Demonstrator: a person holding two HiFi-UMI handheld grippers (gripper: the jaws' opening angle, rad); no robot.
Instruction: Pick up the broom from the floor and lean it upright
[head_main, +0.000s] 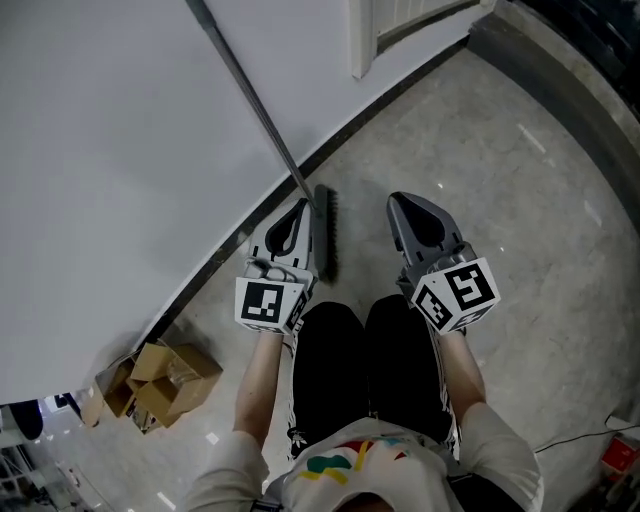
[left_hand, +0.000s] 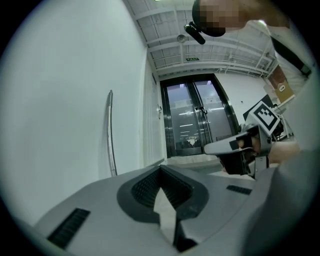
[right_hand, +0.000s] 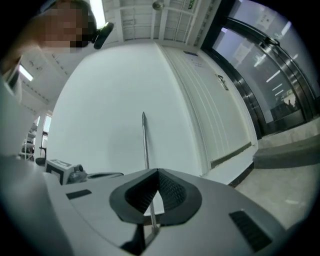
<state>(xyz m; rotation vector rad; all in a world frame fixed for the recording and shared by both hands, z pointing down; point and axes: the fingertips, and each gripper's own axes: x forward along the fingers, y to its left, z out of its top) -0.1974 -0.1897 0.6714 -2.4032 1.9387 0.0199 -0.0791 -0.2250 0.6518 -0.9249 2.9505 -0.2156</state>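
The broom stands upright against the white wall: its grey metal handle (head_main: 250, 100) slants up to the wall and its dark head (head_main: 325, 235) rests on the floor. My left gripper (head_main: 300, 207) is just left of the broom head, jaws shut with nothing between them. My right gripper (head_main: 400, 202) is a little to the right of the head, also shut and empty. In the left gripper view the handle (left_hand: 110, 135) rises left of my jaws (left_hand: 160, 168), and the right gripper (left_hand: 235, 150) shows alongside. In the right gripper view the handle (right_hand: 145, 140) stands behind my shut jaws (right_hand: 158, 171).
A dark baseboard (head_main: 400, 85) runs along the wall's foot. Crumpled cardboard boxes (head_main: 160, 380) lie by the wall at lower left. The person's black-trousered legs (head_main: 370, 370) are right behind the grippers. Glass doors (left_hand: 195, 120) are ahead. A red object (head_main: 620, 455) and a cable sit at lower right.
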